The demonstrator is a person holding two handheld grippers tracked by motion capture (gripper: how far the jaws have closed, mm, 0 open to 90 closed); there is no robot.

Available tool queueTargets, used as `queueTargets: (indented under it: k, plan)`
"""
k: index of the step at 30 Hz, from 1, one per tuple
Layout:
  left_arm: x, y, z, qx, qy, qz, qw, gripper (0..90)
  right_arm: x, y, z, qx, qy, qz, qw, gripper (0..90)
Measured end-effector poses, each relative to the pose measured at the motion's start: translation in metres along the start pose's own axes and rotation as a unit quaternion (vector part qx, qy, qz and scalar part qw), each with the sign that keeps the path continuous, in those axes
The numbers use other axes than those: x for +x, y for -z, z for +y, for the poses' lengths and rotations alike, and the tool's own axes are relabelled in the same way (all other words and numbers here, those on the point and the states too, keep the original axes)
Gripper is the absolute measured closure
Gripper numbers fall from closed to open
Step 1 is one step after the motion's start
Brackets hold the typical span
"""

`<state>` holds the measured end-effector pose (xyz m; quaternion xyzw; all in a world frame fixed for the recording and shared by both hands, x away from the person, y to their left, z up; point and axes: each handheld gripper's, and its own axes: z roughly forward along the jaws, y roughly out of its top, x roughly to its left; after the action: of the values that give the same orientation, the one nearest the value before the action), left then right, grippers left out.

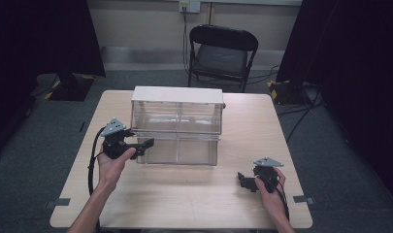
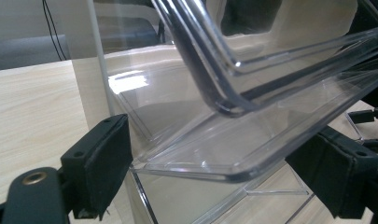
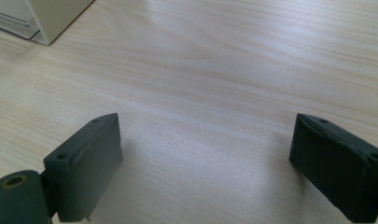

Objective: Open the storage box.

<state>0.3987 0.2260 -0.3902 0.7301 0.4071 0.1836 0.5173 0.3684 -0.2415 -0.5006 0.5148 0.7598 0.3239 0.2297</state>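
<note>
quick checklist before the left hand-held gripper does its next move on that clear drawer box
1. Left hand-held gripper open, jaws either side of the clear drawer edge: ok.
2. Jaws touching the drawer: cannot tell; gaps show on both sides in the left gripper view.
3. Drawer box standing square on the table: ok.
4. Right hand-held gripper open, over bare table, apart from the box: ok.
5. Anything inside the drawers: cannot tell, glare on the plastic.
6. Left cable away from the box: ok.
</note>
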Motion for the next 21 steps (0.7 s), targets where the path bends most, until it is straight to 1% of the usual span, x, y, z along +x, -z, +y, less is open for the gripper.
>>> queueTargets:
  k: [21]
  plan:
    - [0.0005, 0.0008, 0.0005, 0.001, -0.003, -0.001, 1.0000, 15.1, 0.0000, 0.0000, 0.0000, 0.000, 0.000, 0.000, 1.0000, 8.4]
